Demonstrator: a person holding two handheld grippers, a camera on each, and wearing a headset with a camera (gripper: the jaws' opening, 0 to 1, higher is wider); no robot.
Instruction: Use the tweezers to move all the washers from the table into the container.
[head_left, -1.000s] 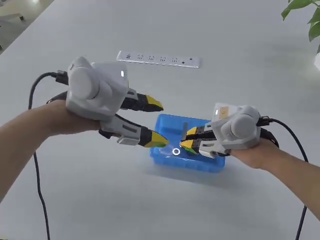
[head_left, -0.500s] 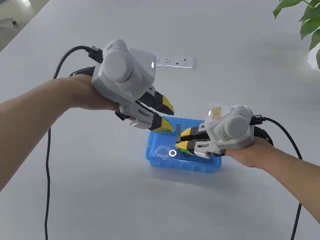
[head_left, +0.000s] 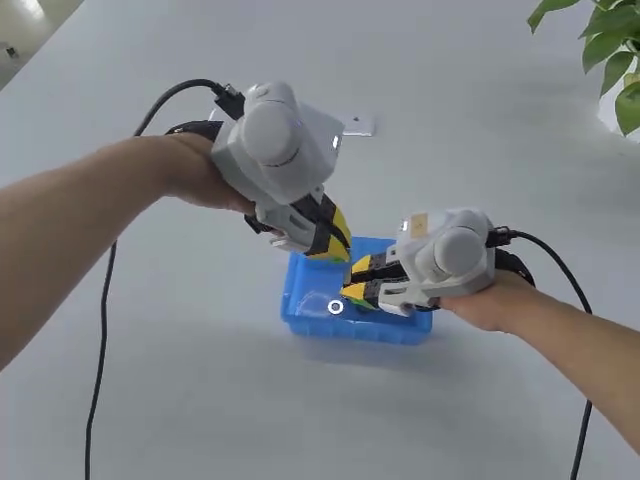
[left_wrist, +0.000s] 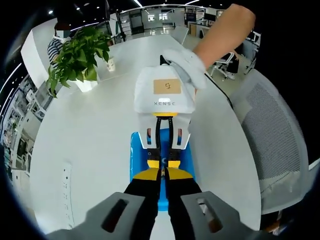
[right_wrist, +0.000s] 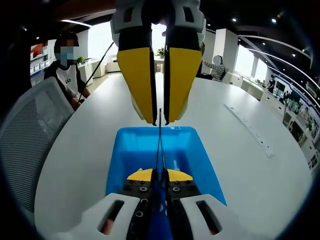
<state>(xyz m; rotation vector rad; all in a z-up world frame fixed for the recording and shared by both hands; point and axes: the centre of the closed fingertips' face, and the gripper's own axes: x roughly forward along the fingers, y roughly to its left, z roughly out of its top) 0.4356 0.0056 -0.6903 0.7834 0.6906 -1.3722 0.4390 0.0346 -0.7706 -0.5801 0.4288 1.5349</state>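
Observation:
A blue container (head_left: 300, 315) sits on the white table, with one metal washer (head_left: 335, 306) lying inside it. From the right, my right gripper (head_left: 352, 292) reaches low over the container and is shut on thin tweezers (right_wrist: 160, 140). The tweezers run forward over the blue container (right_wrist: 125, 145). My left gripper (head_left: 338, 245) comes down from above; its yellow jaws stand closed to a narrow slit around the tweezers' far end. Facing it in the left gripper view, beyond my left gripper (left_wrist: 162, 174), is the right gripper (left_wrist: 162, 163). In the right gripper view, the left gripper (right_wrist: 160, 120) hangs above my right gripper (right_wrist: 160, 175).
A white power strip (head_left: 358, 125) lies on the table beyond the container. A potted plant (head_left: 610, 40) stands at the far right corner. A grey mesh chair (right_wrist: 25, 125) and a seated person (right_wrist: 67, 70) are off the table's edge. Black cables trail from both grippers.
The left gripper has swung right and down over the container, and its jaws have gone from wide open to closed on the tweezers' end. The right gripper has stayed put.

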